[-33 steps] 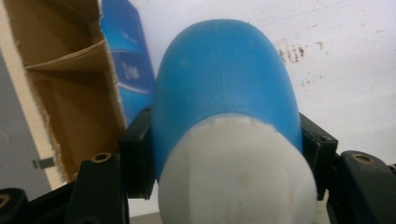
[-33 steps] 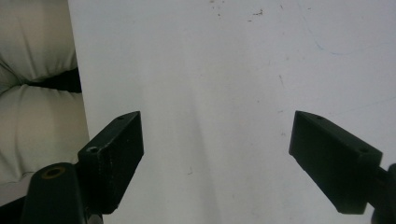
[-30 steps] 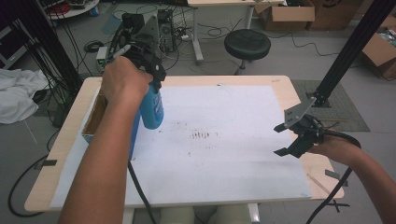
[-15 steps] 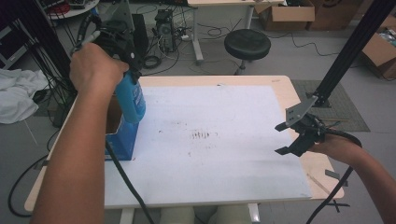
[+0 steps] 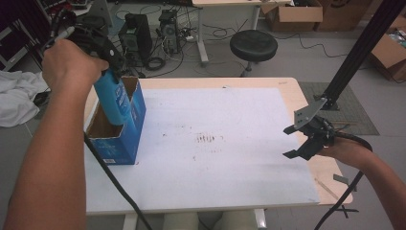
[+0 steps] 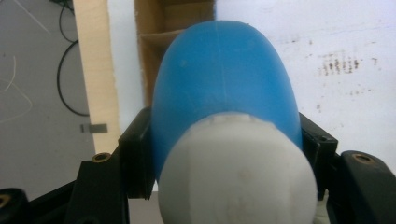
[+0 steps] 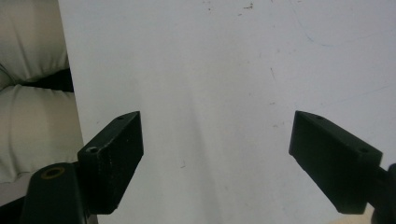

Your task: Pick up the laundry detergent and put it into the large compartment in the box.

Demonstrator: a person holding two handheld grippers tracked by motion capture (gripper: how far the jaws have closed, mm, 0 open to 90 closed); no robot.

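The left gripper (image 5: 106,60) is clamped on a smooth blue plastic bottle with a white cap (image 5: 109,98), its two black jaws pressing the bottle's sides just below the cap, as the left gripper view shows with the cap (image 6: 236,170) nearest the camera and the blue body (image 6: 224,79) reaching away from it. In the high view the bottle hangs downward from the gripper with its lower end inside the open top of a blue cardboard box with a brown inside (image 5: 125,136), which stands upright near the left edge of the white sheet (image 5: 230,153) that covers the light wooden table (image 5: 292,88). The box carries small pale printing low on its front face, too small to read; no label or writing can be made out on the bottle. Apart from the bottle's lower end, what lies in the box cannot be told. The right gripper (image 5: 299,143) hovers over the right edge of the sheet, well apart from the box, its jaws standing wide with nothing between them, bare white sheet (image 7: 219,93) showing in the gap.
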